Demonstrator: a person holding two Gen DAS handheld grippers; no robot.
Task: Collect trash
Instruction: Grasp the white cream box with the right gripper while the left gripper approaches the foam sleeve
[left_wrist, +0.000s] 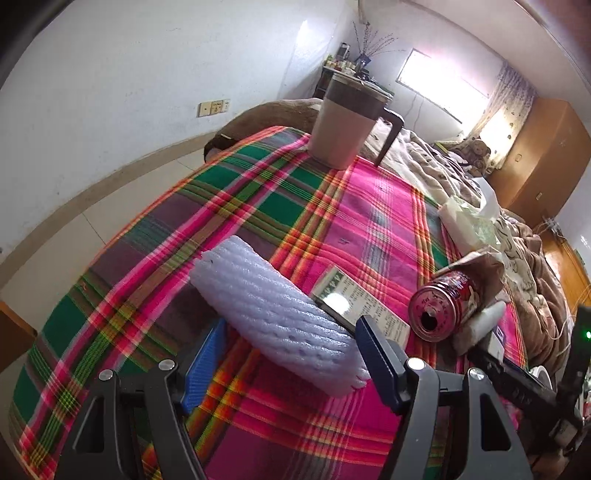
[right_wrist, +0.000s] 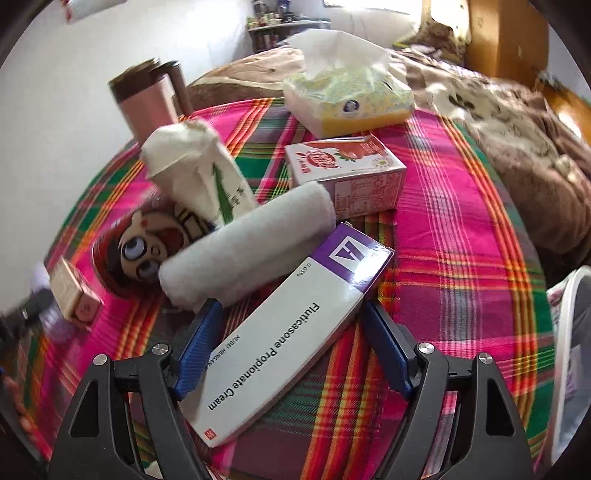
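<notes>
Hardly begun, I judge: my left gripper (left_wrist: 291, 354) straddles the foam sleeve (left_wrist: 273, 314), my right gripper (right_wrist: 291, 345) the cream box (right_wrist: 291, 332), jaws apart, while can (left_wrist: 443, 302) and carton (right_wrist: 347, 173) litter the bed (left_wrist: 369, 229).

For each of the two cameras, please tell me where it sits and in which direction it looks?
Left wrist: on the left claw, looking along its open fingers over a foam net toward a mug and window; only the claw shows.
Right wrist: on the right claw, looking down its open fingers at a cream box, with a tissue pack beyond; only the claw shows.
Shared: the plaid blanket, mug, red can.
</notes>
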